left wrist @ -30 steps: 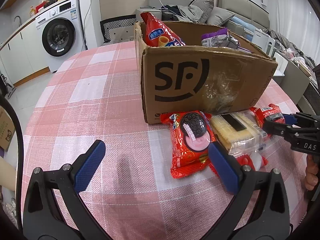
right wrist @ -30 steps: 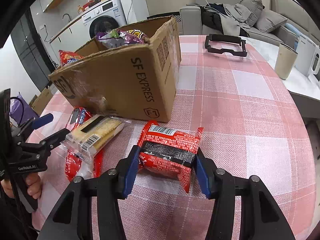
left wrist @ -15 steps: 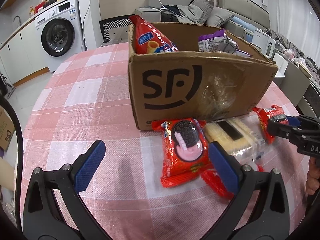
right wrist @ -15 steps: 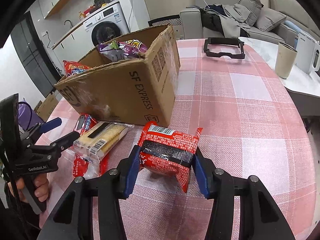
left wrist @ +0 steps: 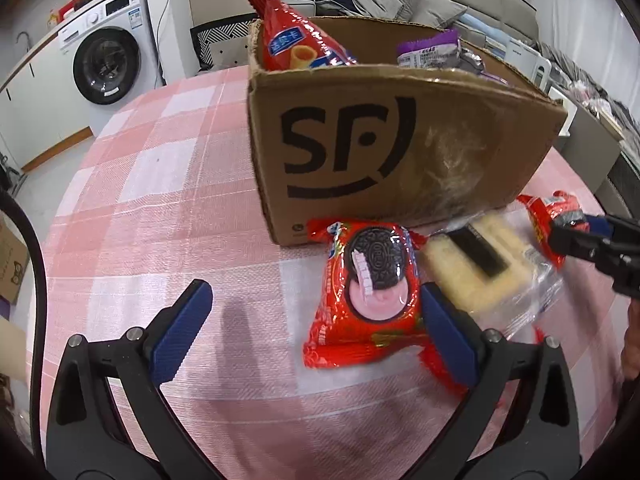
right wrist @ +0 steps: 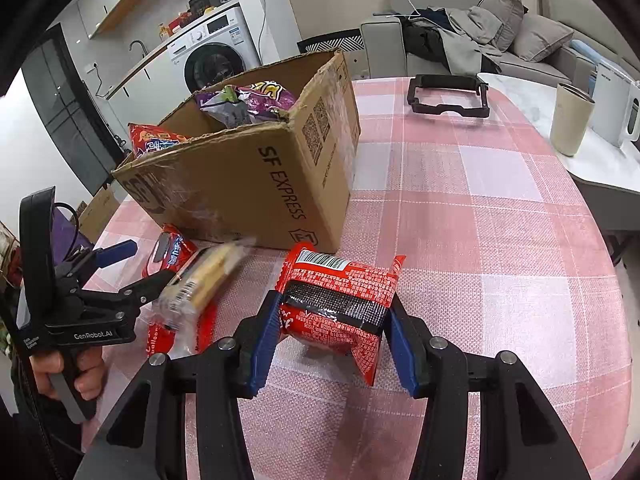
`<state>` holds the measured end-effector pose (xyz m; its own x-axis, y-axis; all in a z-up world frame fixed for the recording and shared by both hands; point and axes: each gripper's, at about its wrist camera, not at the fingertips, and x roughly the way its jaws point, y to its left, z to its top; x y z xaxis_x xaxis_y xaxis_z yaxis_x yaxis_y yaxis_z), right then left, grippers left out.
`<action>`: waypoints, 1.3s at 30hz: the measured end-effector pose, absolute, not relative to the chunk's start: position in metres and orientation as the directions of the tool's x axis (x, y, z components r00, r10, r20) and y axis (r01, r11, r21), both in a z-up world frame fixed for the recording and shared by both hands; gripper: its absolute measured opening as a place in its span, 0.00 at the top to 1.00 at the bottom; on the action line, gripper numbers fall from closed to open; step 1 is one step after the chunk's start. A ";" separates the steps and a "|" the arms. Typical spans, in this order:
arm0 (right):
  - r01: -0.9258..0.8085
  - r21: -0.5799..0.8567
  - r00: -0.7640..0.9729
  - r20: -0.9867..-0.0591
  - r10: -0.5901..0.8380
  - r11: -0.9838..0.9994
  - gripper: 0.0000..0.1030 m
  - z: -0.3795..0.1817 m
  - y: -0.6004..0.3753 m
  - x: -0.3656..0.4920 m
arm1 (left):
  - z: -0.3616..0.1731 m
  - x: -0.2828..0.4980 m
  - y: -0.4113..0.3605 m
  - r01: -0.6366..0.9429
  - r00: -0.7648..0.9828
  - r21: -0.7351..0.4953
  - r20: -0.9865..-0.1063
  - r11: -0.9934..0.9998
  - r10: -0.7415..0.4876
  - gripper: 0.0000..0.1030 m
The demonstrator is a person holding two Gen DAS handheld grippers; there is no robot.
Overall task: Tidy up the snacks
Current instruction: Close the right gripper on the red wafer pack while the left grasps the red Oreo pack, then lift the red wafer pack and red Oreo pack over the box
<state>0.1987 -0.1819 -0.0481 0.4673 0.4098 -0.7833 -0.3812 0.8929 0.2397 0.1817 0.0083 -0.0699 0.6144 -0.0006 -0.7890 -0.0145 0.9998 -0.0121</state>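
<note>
Cardboard box (right wrist: 256, 168), your landmark: open-topped, holding a red wafer-roll bag (left wrist: 292, 46) at its far-left corner and purple snack bags (right wrist: 248, 104) beside it.

In front of the box, on the pink checked tablecloth (right wrist: 500, 240): a red cookie pack (left wrist: 368, 292), a clear cracker pack (left wrist: 476, 272), a red snack pack (right wrist: 340, 304).

Your right gripper (right wrist: 332, 344): jaws pinching the red snack pack.

Your left gripper (left wrist: 312, 328): jaws spread wide, cookie pack against its right pad.

Behind the box: washing machine (left wrist: 108, 60), grey sofa (right wrist: 520, 36).
</note>
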 end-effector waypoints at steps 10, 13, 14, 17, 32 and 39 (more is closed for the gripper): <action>-0.398 0.243 0.462 -0.780 0.422 0.885 0.51 -0.047 -0.177 0.198 | -0.074 0.180 -0.002 0.072 0.611 -0.042 -0.788 0.997 -0.077 0.55; -0.398 0.244 0.465 -0.777 0.424 0.884 0.51 -0.046 -0.177 0.198 | -0.071 0.178 0.000 0.075 0.620 -0.065 -0.778 0.995 -0.097 0.59; -0.398 0.245 0.466 -0.776 0.425 0.884 0.51 -0.046 -0.177 0.197 | -0.069 0.176 0.002 0.074 0.622 -0.076 -0.776 0.994 -0.105 0.59; -0.401 0.248 0.465 -0.774 0.429 0.882 0.51 -0.045 -0.176 0.197 | -0.067 0.172 0.004 0.075 0.626 -0.083 -0.772 0.994 -0.112 0.59; -0.427 0.269 0.482 -0.740 0.469 0.863 0.51 -0.033 -0.175 0.192 | -0.026 0.147 -0.001 0.089 0.684 -0.092 -0.718 0.992 -0.128 0.59; -0.441 0.273 0.491 -0.724 0.485 0.855 0.51 -0.025 -0.176 0.188 | -0.004 0.137 0.001 0.093 0.708 -0.098 -0.693 0.991 -0.135 0.59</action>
<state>0.1876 -0.1761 -0.0248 0.4907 0.4848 -0.7240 -0.4415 0.8547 0.2730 0.1373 0.0006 -0.0037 0.7084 -0.1345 -0.6928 0.0927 0.9909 -0.0976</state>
